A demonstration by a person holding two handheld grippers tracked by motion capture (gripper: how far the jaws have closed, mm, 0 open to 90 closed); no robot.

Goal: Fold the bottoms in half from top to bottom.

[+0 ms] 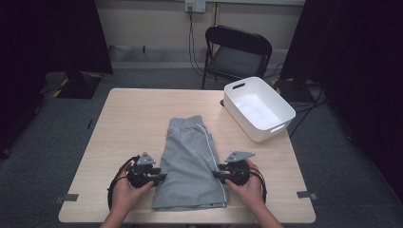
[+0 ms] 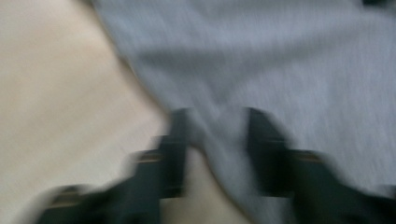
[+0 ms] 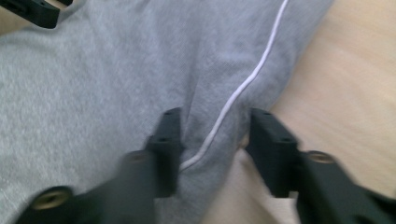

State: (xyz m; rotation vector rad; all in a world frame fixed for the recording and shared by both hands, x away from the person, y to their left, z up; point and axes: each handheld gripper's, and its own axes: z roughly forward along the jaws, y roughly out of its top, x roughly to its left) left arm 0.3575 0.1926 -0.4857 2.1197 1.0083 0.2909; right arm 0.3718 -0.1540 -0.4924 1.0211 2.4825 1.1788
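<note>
Looking down, the high view takes in the whole bench (image 1: 133,109), the white tub (image 1: 259,108) at its far right and the chair (image 1: 237,50) behind; the gripper views give the cloth close up. The left gripper (image 1: 151,175) straddles the left edge of the grey shorts (image 1: 190,166), fingers (image 2: 175,140) parted and not pinching; the right gripper (image 1: 222,173) stands likewise open over the right edge, its fingers (image 3: 169,140) either side of the white stripe (image 3: 243,86); the shorts lie flat mid-bench, folded lengthwise, waistband away from the person.
</note>
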